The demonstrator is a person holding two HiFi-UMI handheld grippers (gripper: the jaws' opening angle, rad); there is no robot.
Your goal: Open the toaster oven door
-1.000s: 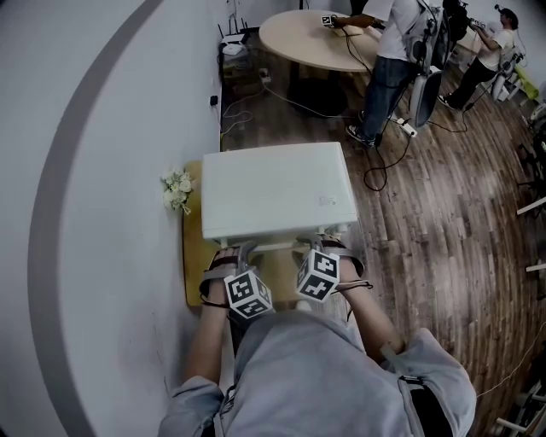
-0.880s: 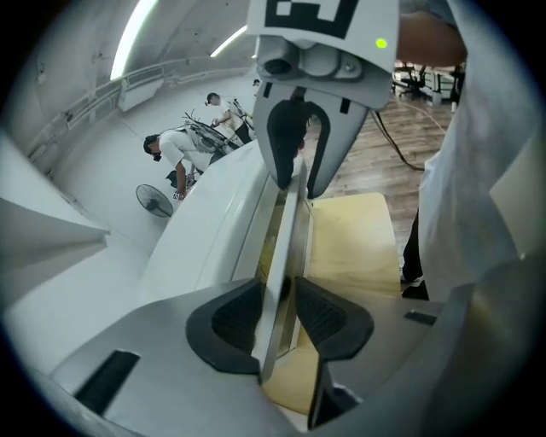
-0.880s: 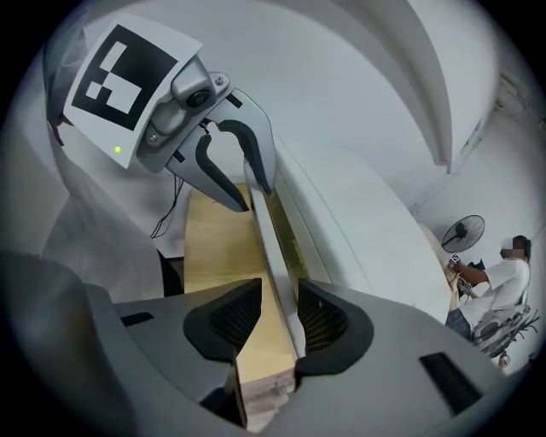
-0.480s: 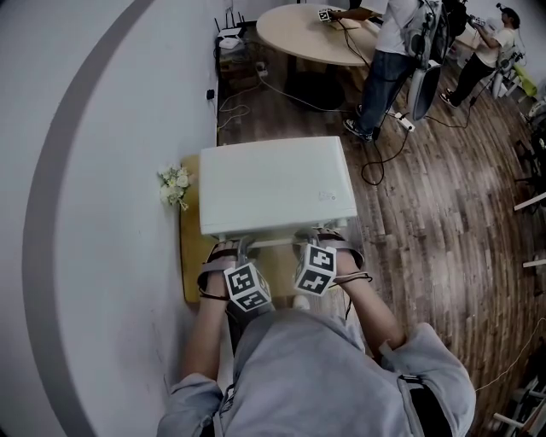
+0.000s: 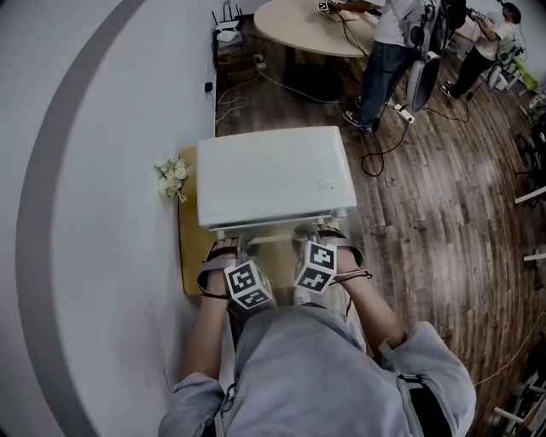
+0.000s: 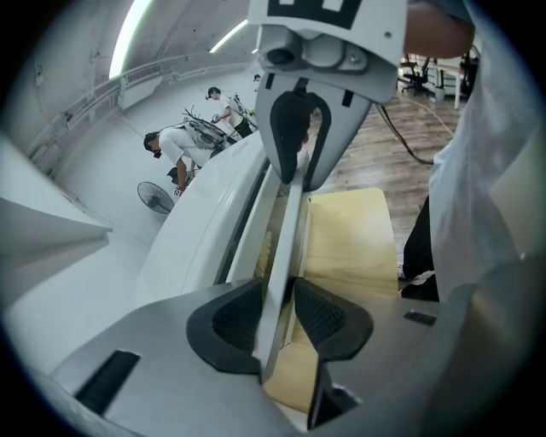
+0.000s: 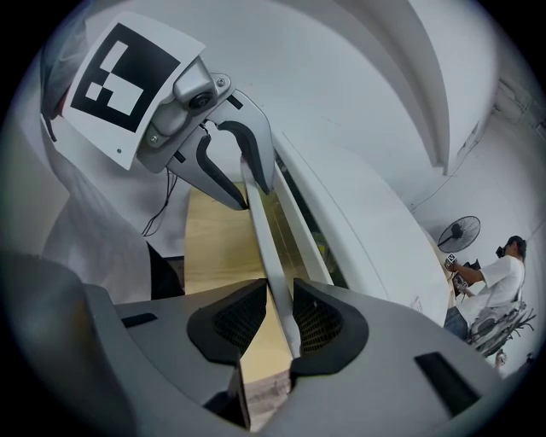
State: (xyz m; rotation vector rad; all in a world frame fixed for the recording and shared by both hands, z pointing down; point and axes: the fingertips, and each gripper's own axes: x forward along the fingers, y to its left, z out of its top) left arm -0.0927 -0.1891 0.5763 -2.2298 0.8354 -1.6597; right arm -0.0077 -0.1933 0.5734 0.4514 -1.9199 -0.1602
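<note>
A white toaster oven (image 5: 273, 175) stands on a wooden table (image 5: 189, 256) against the wall. Its white door handle (image 6: 286, 247) is a long bar across the front. My left gripper (image 6: 277, 320) has the bar between its dark pads (image 6: 235, 320); its jaws have just been closing and now press on the bar. Further along, my right gripper (image 7: 277, 320) grips the same handle (image 7: 260, 230), its jaws also just closed onto it. In the head view both grippers, left (image 5: 237, 256) and right (image 5: 314, 243), sit side by side at the oven's front edge, fingertips hidden under it.
The white wall runs along the left. A small bunch of flowers (image 5: 173, 175) lies between oven and wall. Behind are a round table (image 5: 316, 26), people (image 5: 384, 60) and cables (image 5: 375, 162) on the wooden floor. A fan (image 7: 456, 232) stands far off.
The head view has tipped slightly, so the oven sits a little higher in the picture. Both grippers stay at the oven's front edge.
</note>
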